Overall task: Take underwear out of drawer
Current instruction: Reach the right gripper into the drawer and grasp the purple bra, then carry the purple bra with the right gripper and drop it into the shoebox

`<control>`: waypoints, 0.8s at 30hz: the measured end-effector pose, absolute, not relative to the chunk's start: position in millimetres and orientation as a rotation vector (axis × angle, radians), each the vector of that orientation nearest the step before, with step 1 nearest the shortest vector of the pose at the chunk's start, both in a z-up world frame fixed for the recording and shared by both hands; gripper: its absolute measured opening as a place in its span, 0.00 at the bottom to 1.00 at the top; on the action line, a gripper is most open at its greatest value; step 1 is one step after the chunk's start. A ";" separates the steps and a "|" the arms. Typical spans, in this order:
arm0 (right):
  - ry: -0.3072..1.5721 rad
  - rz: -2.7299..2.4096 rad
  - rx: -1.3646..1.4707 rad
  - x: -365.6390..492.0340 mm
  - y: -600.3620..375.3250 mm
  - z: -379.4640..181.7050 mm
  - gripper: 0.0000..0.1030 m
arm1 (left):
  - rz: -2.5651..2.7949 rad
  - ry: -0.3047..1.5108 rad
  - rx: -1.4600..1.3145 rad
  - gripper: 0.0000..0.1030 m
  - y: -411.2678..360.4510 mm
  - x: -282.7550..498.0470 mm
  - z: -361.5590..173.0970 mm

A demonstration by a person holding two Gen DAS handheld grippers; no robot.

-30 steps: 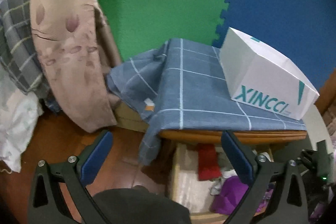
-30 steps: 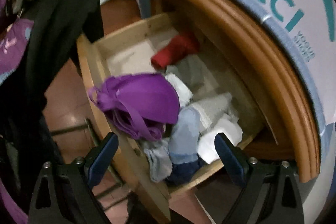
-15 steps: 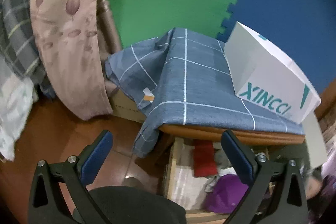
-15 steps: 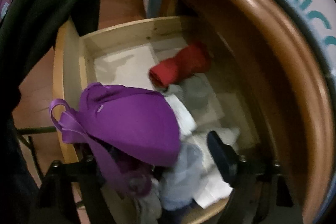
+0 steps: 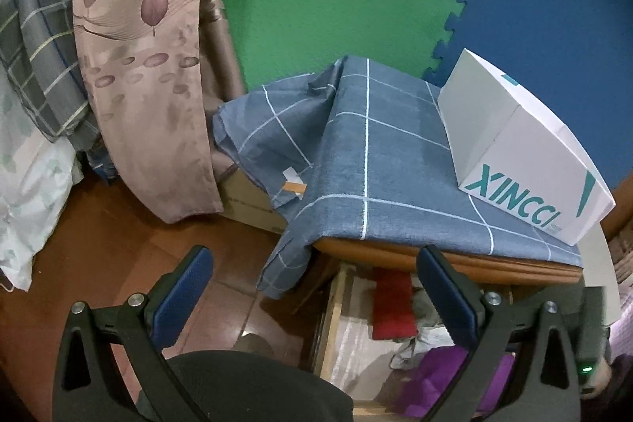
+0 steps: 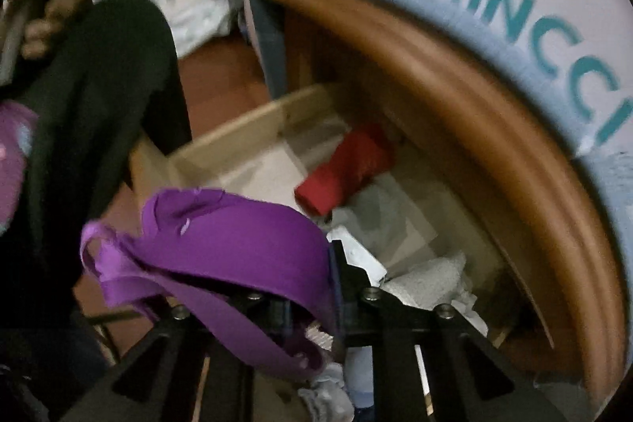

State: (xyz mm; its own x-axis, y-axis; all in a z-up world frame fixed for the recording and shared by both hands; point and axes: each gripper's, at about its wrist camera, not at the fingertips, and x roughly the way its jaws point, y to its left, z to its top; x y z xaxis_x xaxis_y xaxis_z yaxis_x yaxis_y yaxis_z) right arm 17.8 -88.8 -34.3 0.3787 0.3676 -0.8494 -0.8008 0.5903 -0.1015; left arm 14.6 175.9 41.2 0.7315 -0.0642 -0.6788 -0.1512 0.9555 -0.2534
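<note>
The wooden drawer (image 6: 229,129) is pulled open under the cloth-covered nightstand; it also shows in the left wrist view (image 5: 330,307). Inside lie a red rolled garment (image 6: 348,169), white and grey underwear (image 6: 431,275) and a purple bra (image 6: 233,248). My right gripper (image 6: 334,287) is shut on the purple bra and holds it above the drawer's front part. The bra shows in the left wrist view (image 5: 439,378) too. My left gripper (image 5: 312,287) is open and empty, above the floor in front of the nightstand.
A white XINCCI box (image 5: 514,153) stands on the blue checked cloth (image 5: 368,161) covering the nightstand top. Bedding and a beige patterned pillowcase (image 5: 146,66) hang at the left. A person's dark-clothed leg (image 6: 99,113) is beside the drawer. Green and blue foam mats line the wall.
My right gripper moved down into the drawer, closed on the purple bra and lifted it. My left gripper drifted slightly, staying open.
</note>
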 end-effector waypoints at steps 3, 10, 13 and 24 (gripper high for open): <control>0.857 0.797 -0.501 11.1 -94.4 -11.9 0.14 | 0.055 0.760 -0.321 0.99 179.7 15.1 40.3; 0.721 0.792 -0.378 -10.0 -113.7 64.3 0.14 | 0.055 0.770 -0.358 0.99 184.8 15.6 37.6; 0.657 0.791 -0.326 -15.7 -124.1 106.7 0.14 | 0.060 0.771 -0.355 0.99 184.2 15.2 37.7; 0.430 0.629 -0.172 33.3 -199.4 262.5 0.14 | 0.063 0.773 -0.376 0.99 187.0 14.0 37.3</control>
State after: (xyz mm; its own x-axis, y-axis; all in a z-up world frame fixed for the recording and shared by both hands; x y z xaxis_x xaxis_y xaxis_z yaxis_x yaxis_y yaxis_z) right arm 33.3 -199.4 262.5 0.7246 0.5315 -0.4387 -0.6018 0.7982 -0.0269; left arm 14.0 187.0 37.3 0.7174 -0.0809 -0.6919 -0.1920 0.9318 -0.3079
